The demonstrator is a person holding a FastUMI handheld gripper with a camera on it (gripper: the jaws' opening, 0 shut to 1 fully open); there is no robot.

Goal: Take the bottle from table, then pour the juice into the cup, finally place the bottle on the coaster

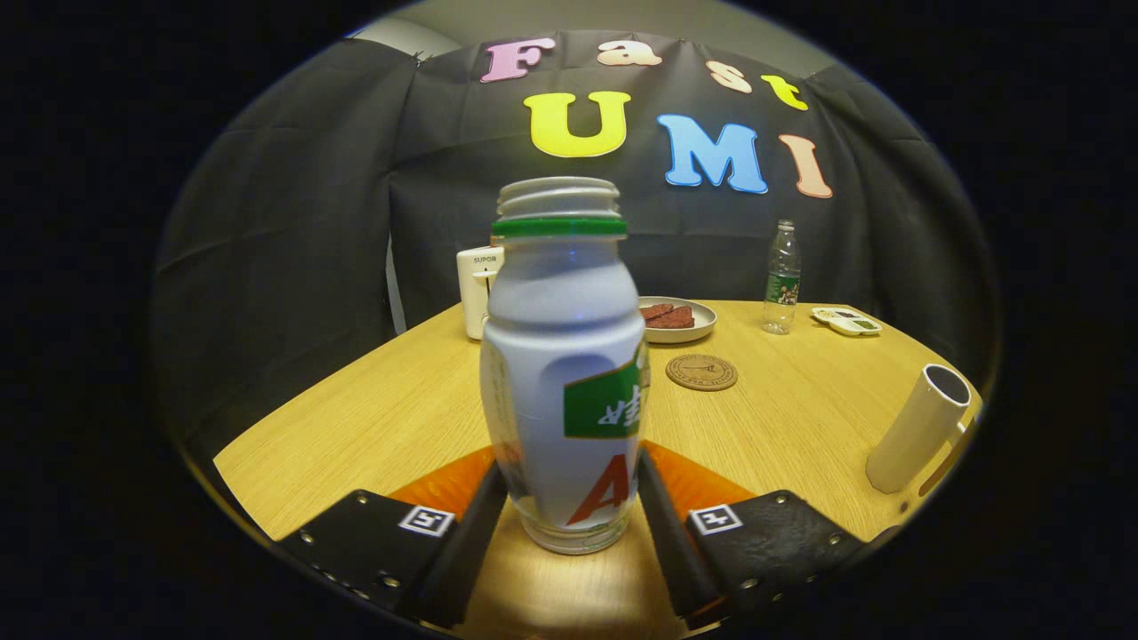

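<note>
Looking along the jaws, I see the bottle (pixel 566 373) standing upright between the two fingers, low on its body, with both pads (pixel 484 511) seeming to press its sides; I judge the gripper (pixel 569 524) clamped on it. Whether its base rests on the worktop (pixel 800 418) or hangs just above I cannot tell. Gripping it low and keeping it upright makes sense, since the cap is off and the threaded neck is open above a green ring.

It is smooth, pale plastic, rounded at the shoulder, with a green and red label and a clear base.

Beyond the fingers, a round, flat, cork-like coaster (pixel 701 372) lies bare, probably kept free for the final set-down. A plain, pale cylindrical cup (pixel 916 428) stands off to the right, its mouth open for pouring.

Further back sit a plate (pixel 702 324) holding dark slices, a clear water bottle (pixel 782 277), a white appliance (pixel 476 289) and a small tray (pixel 846 321).
</note>
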